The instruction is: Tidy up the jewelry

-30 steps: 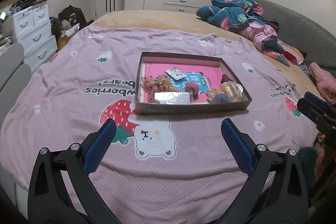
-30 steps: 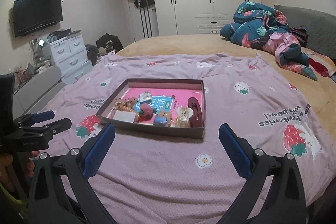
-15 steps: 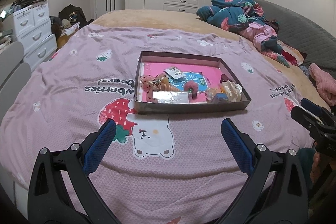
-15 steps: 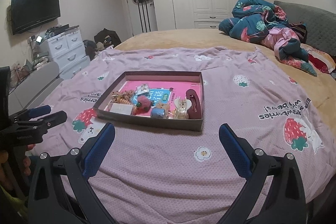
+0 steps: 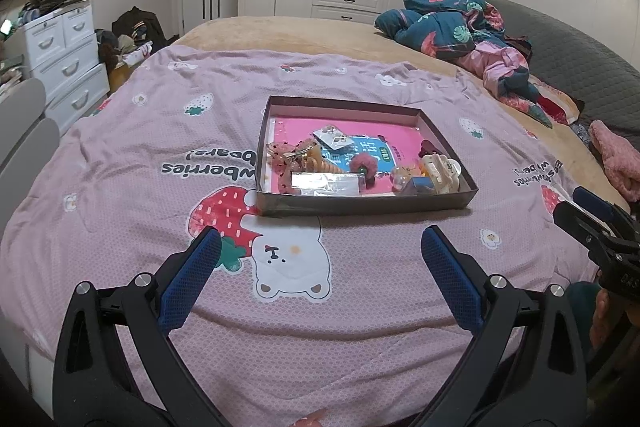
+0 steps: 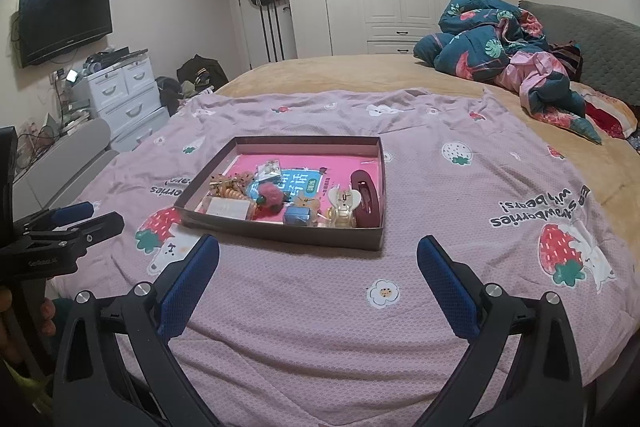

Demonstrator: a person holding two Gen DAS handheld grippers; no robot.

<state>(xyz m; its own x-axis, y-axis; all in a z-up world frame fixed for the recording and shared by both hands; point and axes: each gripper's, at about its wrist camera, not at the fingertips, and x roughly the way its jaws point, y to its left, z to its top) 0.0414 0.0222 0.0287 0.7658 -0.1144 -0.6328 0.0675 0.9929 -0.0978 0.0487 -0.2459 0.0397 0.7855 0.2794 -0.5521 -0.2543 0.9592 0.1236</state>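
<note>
Both my tools, left tool [image 5: 320, 251] and right tool [image 6: 318, 253], gape wide, empty. Box [image 5: 360, 205] of jewelry sits ahead on bed. Pieces look light, brittle, slippery; I'd pinch the cream hair claw [image 6: 343, 205] across its body.

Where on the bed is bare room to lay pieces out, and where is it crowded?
Bare bedspread between both open grippers and the box, and right of the box toward the strawberry print. Crowded: the box's near half; its far pink floor is bare.
</note>
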